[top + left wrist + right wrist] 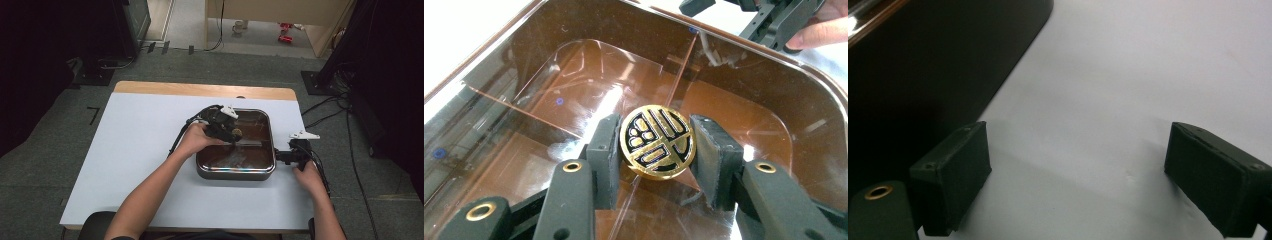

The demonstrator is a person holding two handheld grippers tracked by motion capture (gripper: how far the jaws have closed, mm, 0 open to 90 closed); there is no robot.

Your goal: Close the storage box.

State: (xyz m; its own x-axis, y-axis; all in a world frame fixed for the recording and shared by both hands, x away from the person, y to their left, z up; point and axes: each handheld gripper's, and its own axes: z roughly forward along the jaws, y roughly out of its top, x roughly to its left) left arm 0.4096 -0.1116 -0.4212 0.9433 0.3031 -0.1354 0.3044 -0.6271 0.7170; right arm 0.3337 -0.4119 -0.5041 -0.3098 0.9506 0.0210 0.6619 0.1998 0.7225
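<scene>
The left gripper (657, 150) is clamped on a round gold-and-black knob (657, 141), one pad pressed to each side of its rim. The knob's patterned face is turned up toward the camera; being a disc, it has no long axis. It sits at the middle of a brown transparent lid (734, 85) over a rectangular pan (235, 172), whose long sides run across the table (135, 150). The right gripper (1078, 175) is held with jaws wide apart beside the pan's right wall.
</scene>
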